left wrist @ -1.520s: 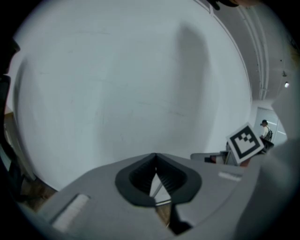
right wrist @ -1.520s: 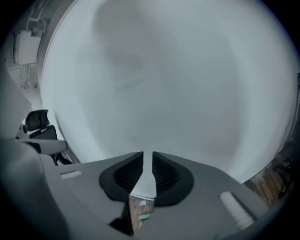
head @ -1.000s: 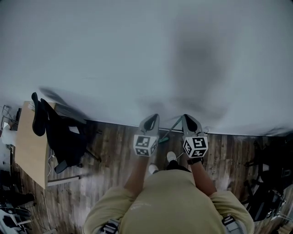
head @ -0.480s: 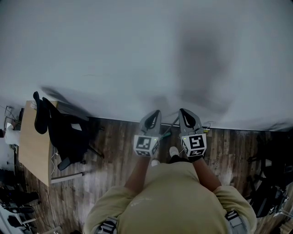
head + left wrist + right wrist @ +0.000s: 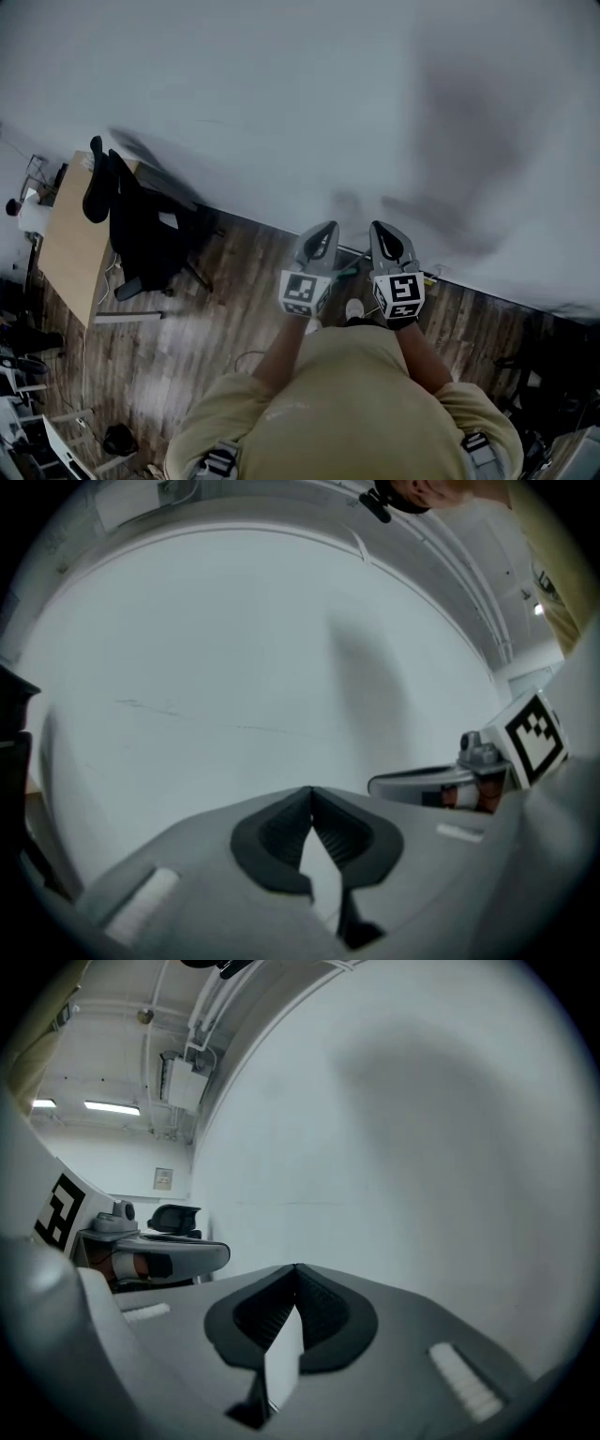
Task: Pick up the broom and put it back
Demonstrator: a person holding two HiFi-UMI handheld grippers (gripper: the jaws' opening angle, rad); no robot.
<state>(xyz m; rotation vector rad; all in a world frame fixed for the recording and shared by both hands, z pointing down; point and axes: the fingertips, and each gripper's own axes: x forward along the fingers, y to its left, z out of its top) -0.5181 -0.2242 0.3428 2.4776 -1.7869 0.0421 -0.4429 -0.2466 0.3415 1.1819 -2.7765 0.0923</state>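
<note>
In the head view my left gripper (image 5: pixel 322 229) and right gripper (image 5: pixel 381 228) are held side by side at chest height, pointing level at a white wall (image 5: pixel 281 103). Both are shut, tips meeting, with nothing between the pads. Below and between them only a short green and grey piece of the broom (image 5: pixel 349 272) shows, down by the wall's foot on the wood floor; the grippers hide the rest. The left gripper view shows its closed jaws (image 5: pixel 311 791) with the right gripper (image 5: pixel 441 785) alongside. The right gripper view shows its closed jaws (image 5: pixel 295 1267) and the left gripper (image 5: pixel 169 1255).
A wooden desk (image 5: pixel 70 253) with a black office chair (image 5: pixel 145 239) stands at the left against the wall. Dark plank floor (image 5: pixel 206 319) runs below. Dark bags and gear (image 5: pixel 553 375) lie at the right, and more clutter (image 5: pixel 28 412) at the lower left.
Both grippers stay shut and side by side, the right one slightly higher. The head view has swung, so the desk and chair sit higher in it. Less of the broom's stick shows between the grippers.
</note>
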